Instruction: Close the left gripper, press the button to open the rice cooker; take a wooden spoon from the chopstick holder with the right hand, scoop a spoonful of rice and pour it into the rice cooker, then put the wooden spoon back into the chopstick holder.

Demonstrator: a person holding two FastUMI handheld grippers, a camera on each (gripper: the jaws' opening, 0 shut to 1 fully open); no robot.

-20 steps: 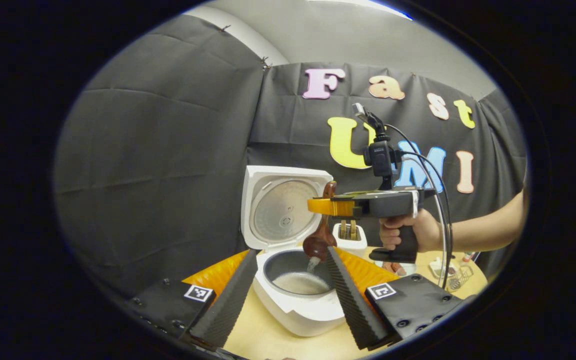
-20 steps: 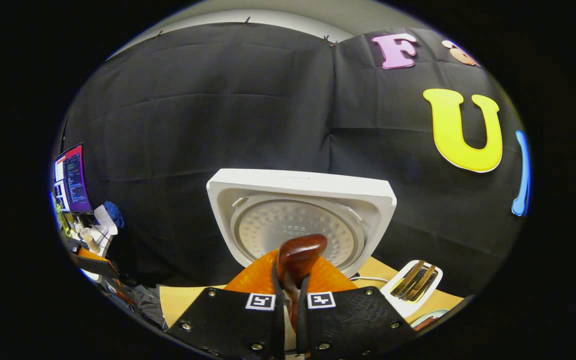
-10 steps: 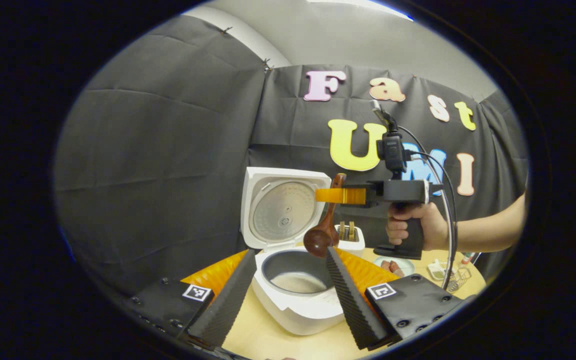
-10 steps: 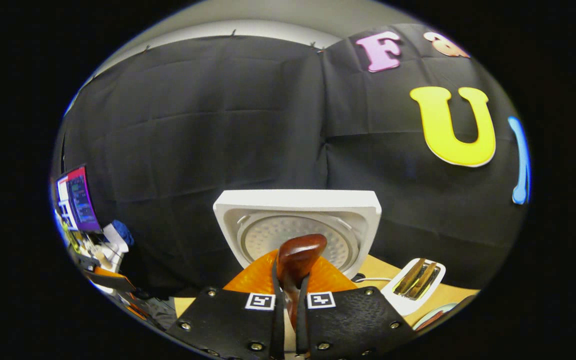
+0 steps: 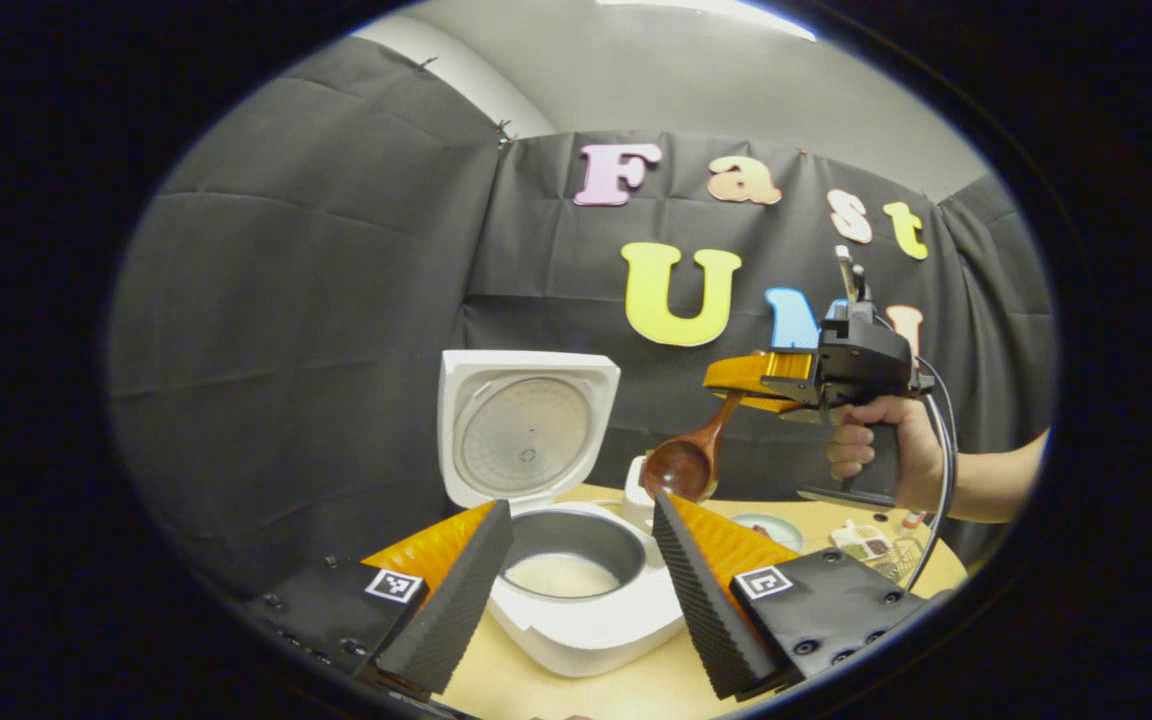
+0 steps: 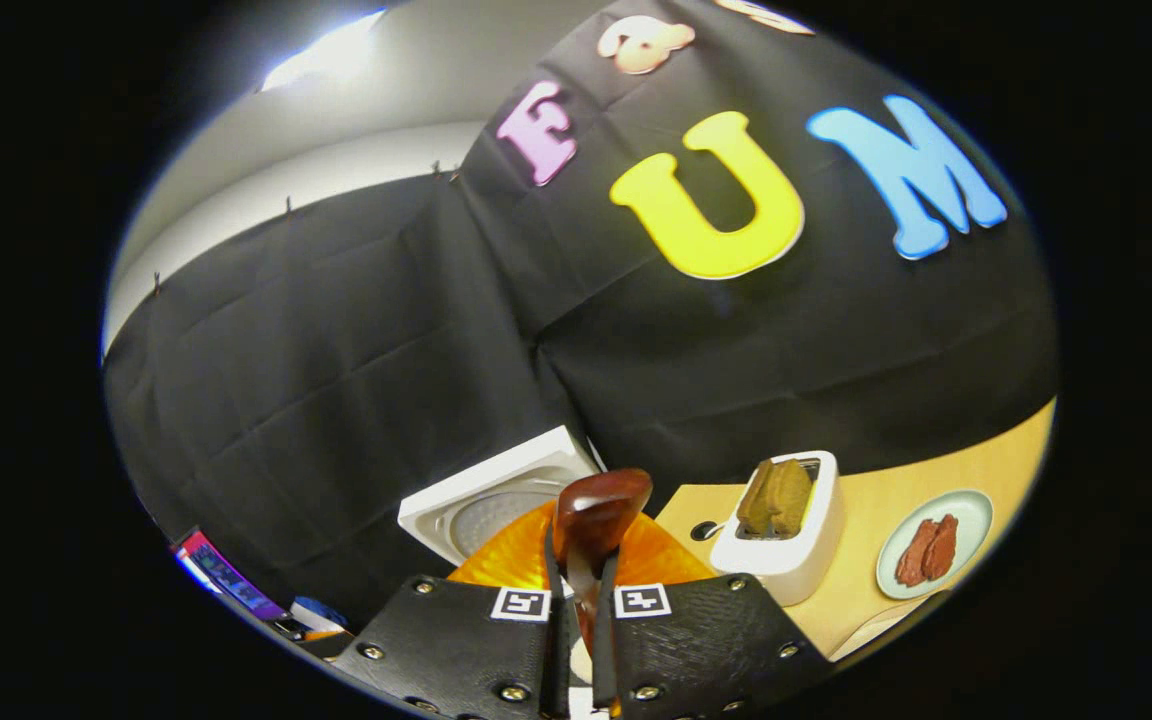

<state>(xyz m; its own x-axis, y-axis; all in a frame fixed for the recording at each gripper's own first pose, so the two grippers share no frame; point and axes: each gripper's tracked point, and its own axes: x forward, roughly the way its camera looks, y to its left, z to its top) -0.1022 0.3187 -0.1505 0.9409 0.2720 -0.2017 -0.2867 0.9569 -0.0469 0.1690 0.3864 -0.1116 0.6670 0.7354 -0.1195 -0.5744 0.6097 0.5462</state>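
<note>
Right gripper, right of centre, has its jaws clamped on the wooden spoon, bowl hanging beside the open rice cooker. Left gripper jaws gape empty. Return the spoon upright, handle gripped firmly, into the chopstick holder.

In the left gripper view the rice cooker sat at lower centre, its raised lid walling off the space behind the pot while the pot mouth lay open from above. The left gripper stood with fingers spread either side of that pot, crowding the near approach. To the right of the lid, the wooden spoon hung in the air over the white toaster, blocking that lane. Further right, the table carried a plate and small clutter at the edge. In the right gripper view, bare tabletop showed between toaster and plate.
</note>
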